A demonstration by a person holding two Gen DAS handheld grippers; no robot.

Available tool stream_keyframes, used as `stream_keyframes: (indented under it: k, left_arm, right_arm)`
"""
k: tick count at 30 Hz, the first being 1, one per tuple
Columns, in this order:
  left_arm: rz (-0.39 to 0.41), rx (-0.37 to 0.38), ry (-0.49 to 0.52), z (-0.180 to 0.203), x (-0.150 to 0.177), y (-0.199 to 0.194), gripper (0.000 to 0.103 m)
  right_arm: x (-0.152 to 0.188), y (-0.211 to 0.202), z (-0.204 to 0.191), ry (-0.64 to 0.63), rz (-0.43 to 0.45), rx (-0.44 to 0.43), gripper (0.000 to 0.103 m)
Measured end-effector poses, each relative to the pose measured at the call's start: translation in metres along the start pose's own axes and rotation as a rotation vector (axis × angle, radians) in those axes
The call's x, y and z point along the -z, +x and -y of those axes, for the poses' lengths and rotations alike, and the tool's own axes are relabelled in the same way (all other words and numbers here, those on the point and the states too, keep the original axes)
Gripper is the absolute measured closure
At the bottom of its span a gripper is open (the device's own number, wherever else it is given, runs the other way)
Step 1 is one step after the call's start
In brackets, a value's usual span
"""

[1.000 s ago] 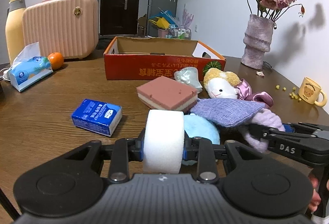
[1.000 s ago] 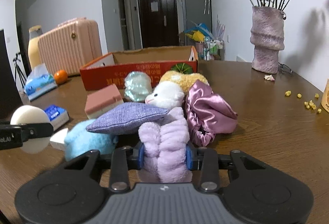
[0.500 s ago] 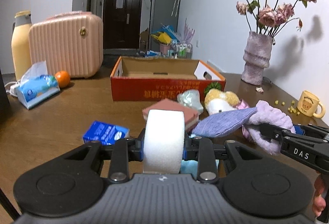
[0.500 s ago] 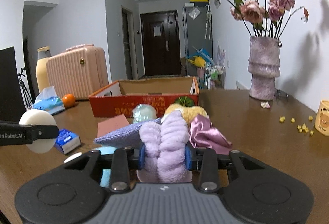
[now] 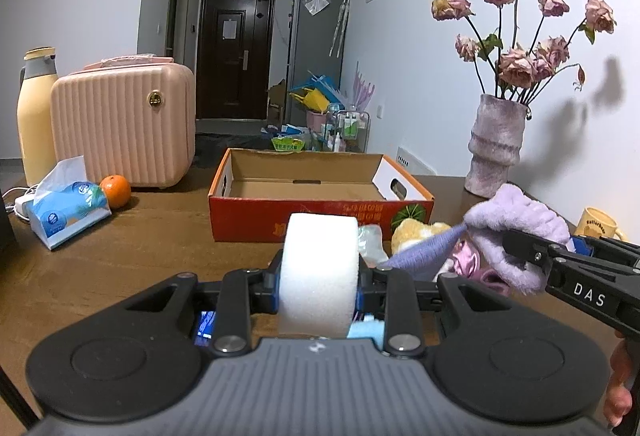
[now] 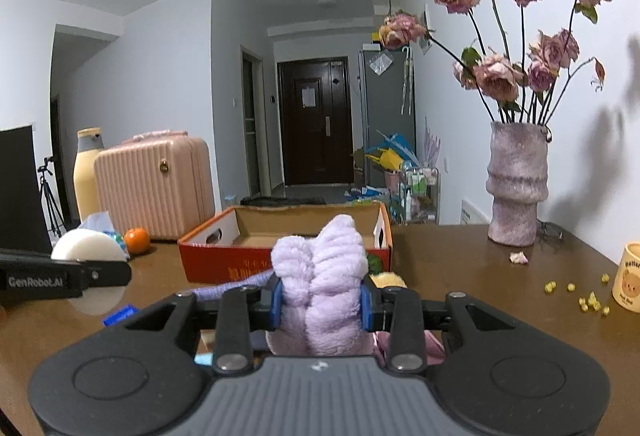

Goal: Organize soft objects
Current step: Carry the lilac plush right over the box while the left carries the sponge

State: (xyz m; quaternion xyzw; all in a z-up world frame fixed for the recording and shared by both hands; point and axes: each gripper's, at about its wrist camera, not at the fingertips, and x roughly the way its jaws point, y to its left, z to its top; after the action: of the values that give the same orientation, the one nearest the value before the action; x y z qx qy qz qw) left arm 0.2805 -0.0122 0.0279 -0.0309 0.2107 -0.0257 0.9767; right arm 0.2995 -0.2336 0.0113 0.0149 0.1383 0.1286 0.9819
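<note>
My left gripper (image 5: 319, 278) is shut on a white round sponge (image 5: 318, 268), held above the table in front of the red cardboard box (image 5: 320, 213). My right gripper (image 6: 320, 300) is shut on a fluffy lilac cloth (image 6: 320, 284), lifted clear of the pile. In the left wrist view that cloth (image 5: 516, 232) and the right gripper's finger (image 5: 532, 248) show at the right. Below lie a purple pouch (image 5: 424, 252), a yellow plush (image 5: 412, 230) and a pink satin piece (image 5: 464, 262). The box is open and looks empty inside.
A pink case (image 5: 124, 123), a yellow bottle (image 5: 36, 115), a tissue pack (image 5: 64, 203) and an orange (image 5: 115, 191) stand at the left. A vase of dried roses (image 6: 516, 183) and a yellow mug (image 6: 628, 276) are at the right, with yellow crumbs (image 6: 576, 292) scattered nearby.
Both grippers have risen with their loads. The lilac cloth has come up off the pile. The box now shows lower in both views, with its inside visible.
</note>
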Motion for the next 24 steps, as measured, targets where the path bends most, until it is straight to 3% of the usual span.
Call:
stream_keyframes:
  k: [11,24]
  left_arm:
    - [0.025,0.017,-0.027,-0.005,-0.020,0.016,0.073]
    - [0.050,0.024,-0.027,-0.005,-0.039,0.047,0.073]
  right_arm:
    - [-0.021,0.020,-0.010,-0.007,0.046,-0.015,0.069]
    - [-0.035,0.064,-0.016,-0.021,0.040,-0.047,0.069]
